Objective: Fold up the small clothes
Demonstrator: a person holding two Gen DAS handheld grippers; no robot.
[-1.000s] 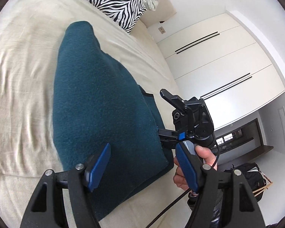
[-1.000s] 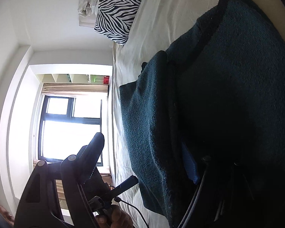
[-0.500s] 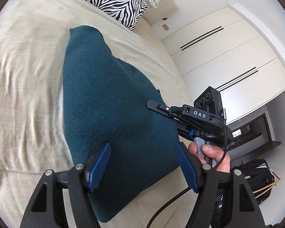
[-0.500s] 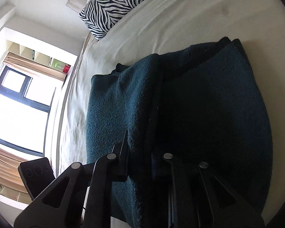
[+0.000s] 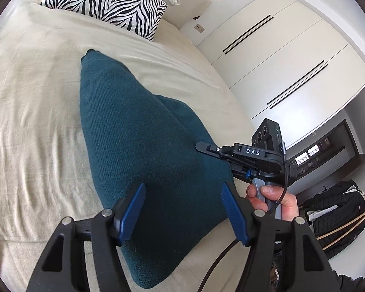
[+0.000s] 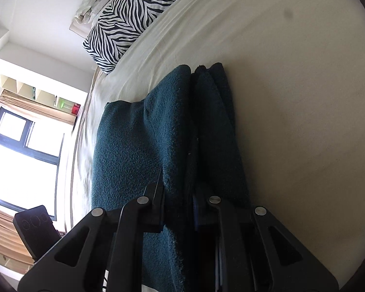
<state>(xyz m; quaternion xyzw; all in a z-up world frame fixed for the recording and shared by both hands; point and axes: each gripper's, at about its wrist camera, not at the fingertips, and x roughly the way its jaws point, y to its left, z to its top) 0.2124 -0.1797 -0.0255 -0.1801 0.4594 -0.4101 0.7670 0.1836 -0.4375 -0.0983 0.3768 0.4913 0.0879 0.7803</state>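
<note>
Right gripper [image 6: 178,209] jaws clamped on folded edge of teal garment [image 5: 143,150] lying on bed [image 5: 36,121]; left gripper [image 5: 185,209] jaws apart, just narrowed slightly, gripping nothing.

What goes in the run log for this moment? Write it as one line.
left gripper: open, jaws just closing slightly, above teal garment | right gripper: shut on teal garment edge | surface: bed sheet

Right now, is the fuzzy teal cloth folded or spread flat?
Folded: the fuzzy teal cloth lies doubled in layers on the cream bedsheet, with the right tongs pinching its edge.
</note>
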